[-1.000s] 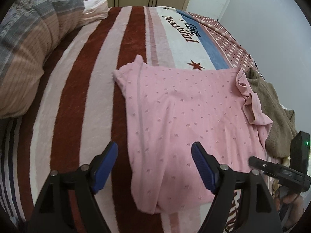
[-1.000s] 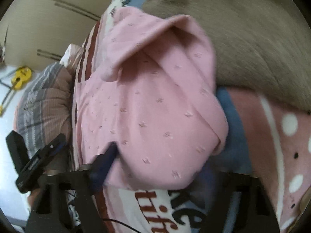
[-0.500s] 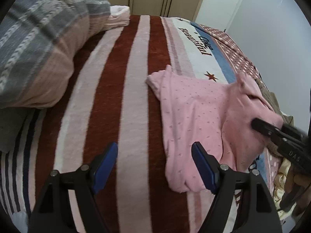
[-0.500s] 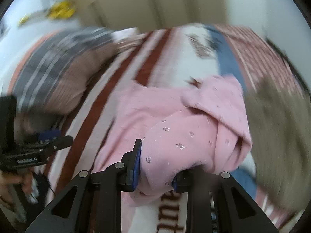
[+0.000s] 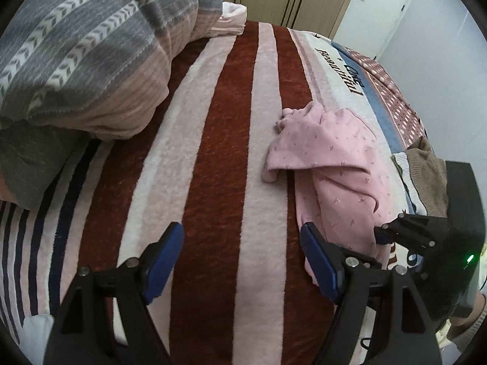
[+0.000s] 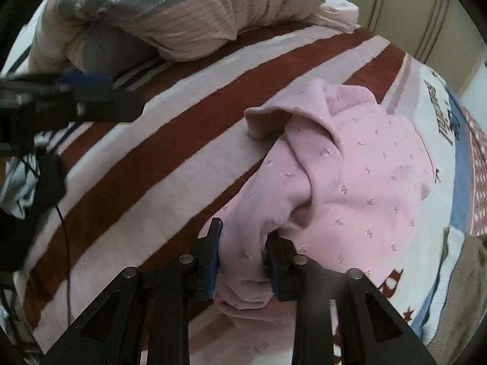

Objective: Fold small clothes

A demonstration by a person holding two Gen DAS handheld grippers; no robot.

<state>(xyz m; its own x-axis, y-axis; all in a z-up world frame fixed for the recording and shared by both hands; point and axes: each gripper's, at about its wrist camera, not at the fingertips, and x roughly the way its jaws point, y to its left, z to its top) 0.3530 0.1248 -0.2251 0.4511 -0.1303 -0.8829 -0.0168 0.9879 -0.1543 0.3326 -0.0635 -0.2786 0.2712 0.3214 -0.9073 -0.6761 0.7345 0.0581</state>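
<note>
light: soft, even indoor | shadows: faint | blur: slight, right wrist view | edges: fisheye-bent, dark corners

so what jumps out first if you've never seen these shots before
A crumpled pink garment lies on the red-and-white striped blanket, one bunched edge between the pads of the right gripper, whose jaws are opening. The left gripper hangs open and empty over the stripes, with a big grey-and-pink duvet heaped behind.
</note>
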